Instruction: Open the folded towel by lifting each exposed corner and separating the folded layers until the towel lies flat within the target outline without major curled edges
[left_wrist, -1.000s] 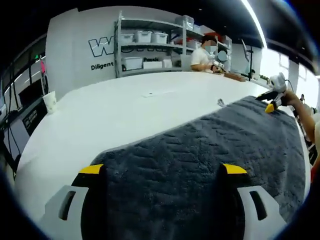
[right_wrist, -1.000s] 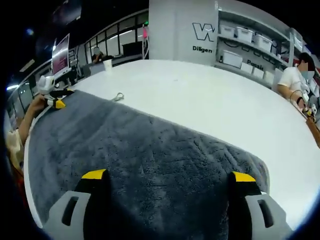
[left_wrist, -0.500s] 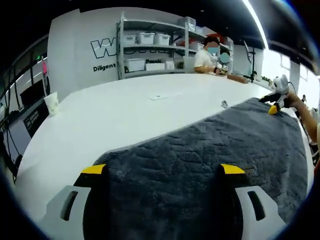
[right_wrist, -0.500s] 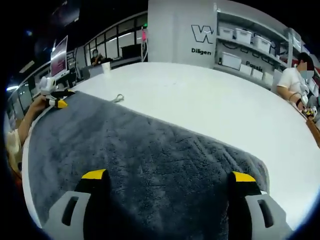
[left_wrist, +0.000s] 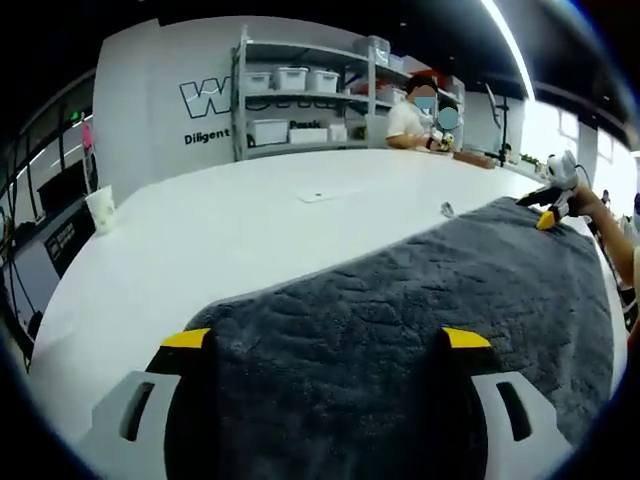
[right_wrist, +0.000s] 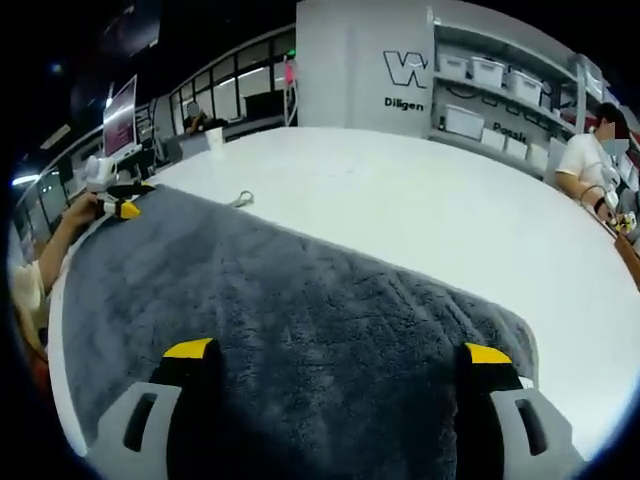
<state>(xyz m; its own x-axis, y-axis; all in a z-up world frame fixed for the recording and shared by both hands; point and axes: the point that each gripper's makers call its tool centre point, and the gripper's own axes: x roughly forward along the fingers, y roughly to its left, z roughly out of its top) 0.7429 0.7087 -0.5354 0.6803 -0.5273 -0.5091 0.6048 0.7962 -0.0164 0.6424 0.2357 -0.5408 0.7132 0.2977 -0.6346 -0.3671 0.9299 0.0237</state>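
A wide white desk (left_wrist: 230, 220) carries a dark grey towel (left_wrist: 420, 310), spread across its near side. Behind the desk stand a white wall and a shelf (left_wrist: 300, 95) of bins; a person (left_wrist: 410, 115) sits at the desk's far edge, a paper cup (left_wrist: 100, 207) at its left end. The left gripper (left_wrist: 325, 345) and right gripper (right_wrist: 335, 355) each have fingers spread wide over the towel's near edge, gripping nothing visible. Compared with a second ago, the towel lies much the same; only the views have shifted slightly.
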